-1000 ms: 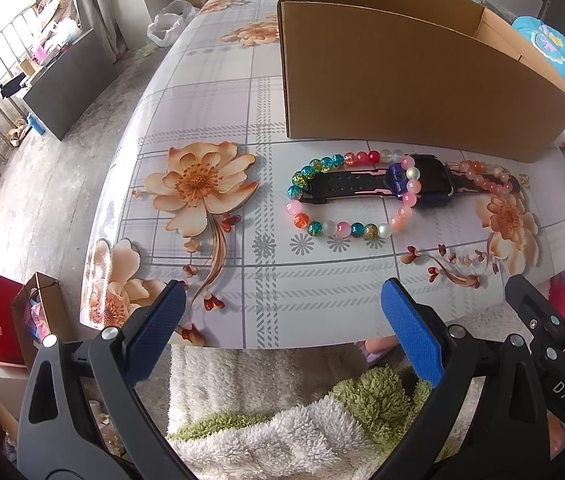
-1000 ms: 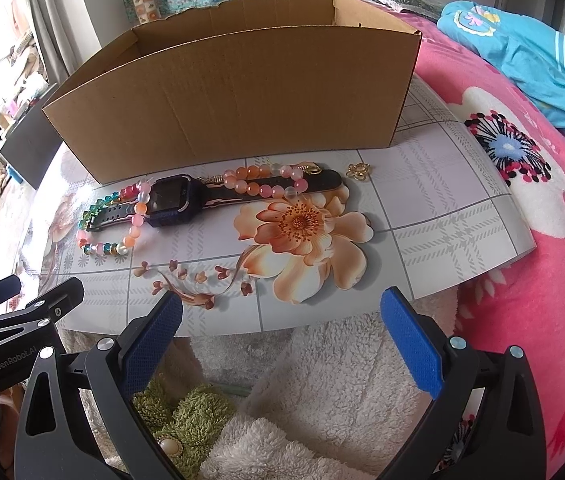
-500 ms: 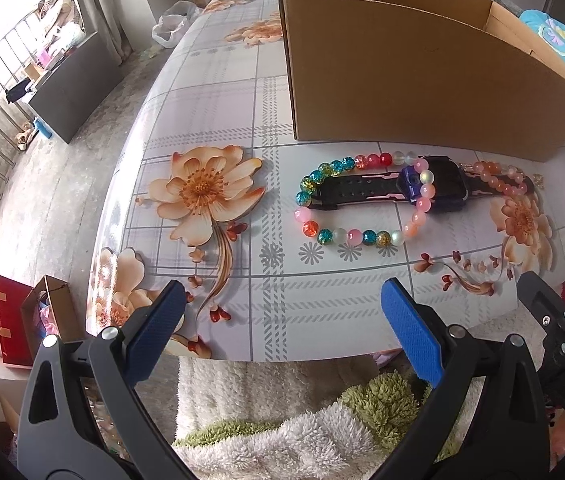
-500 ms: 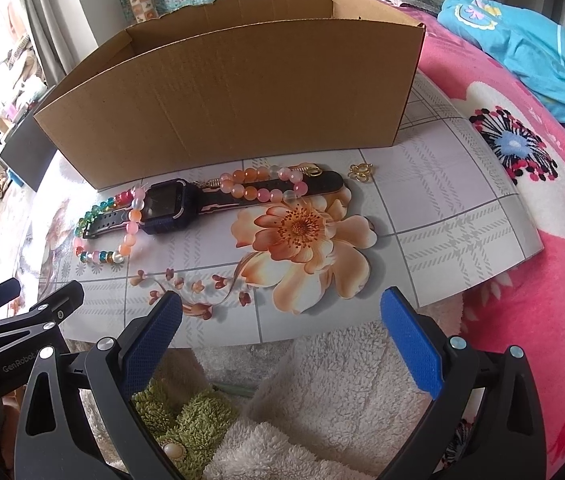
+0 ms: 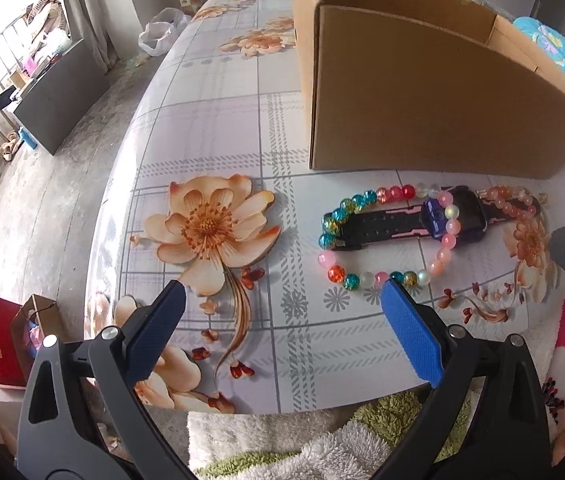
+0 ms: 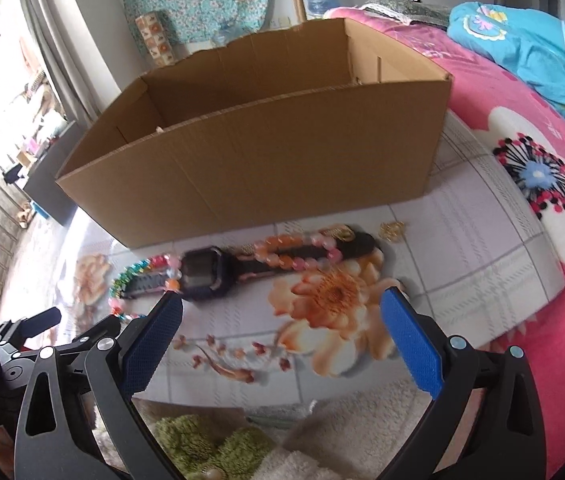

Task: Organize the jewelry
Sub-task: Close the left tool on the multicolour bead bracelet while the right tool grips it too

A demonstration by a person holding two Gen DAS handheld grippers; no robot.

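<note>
Hovering over the near table edge, left gripper (image 5: 282, 290) and right gripper (image 6: 281, 300) are both spread wide, nothing between the pads.

Jewelry sits in a row just in front of the box (image 6: 266, 160):
- watch (image 5: 426, 220) lying flat, strap stretched out
- bead bracelet (image 5: 386, 236), multicolour, looped over the watch strap and partly across its face
- pink bracelet (image 6: 294, 250) draped along the other half of the strap
- small gold charm (image 6: 392, 230) just beside the strap tip, apart from the rest

Handling guess: all light. Beads are round and glossy, likely to roll or slip off flat pads, and the strings are limp, so they will sag once lifted. Best pinch is across a free stretch of bead strand clear of the watch (near arc of the multicolour loop looks easiest). Watch: grab the stiff strap, not the face. Bracelets overlap the watch, so lifting one may drag the others. Charm is tiny and flat, hardest pick.

Surface: glossy floral tablecloth (image 5: 210, 152), looks slick. Box open on top; I can't see its floor. Room: pink flowered blanket (image 6: 542, 184) on the right, fluffy rug below the table edge, window and clutter far left.
</note>
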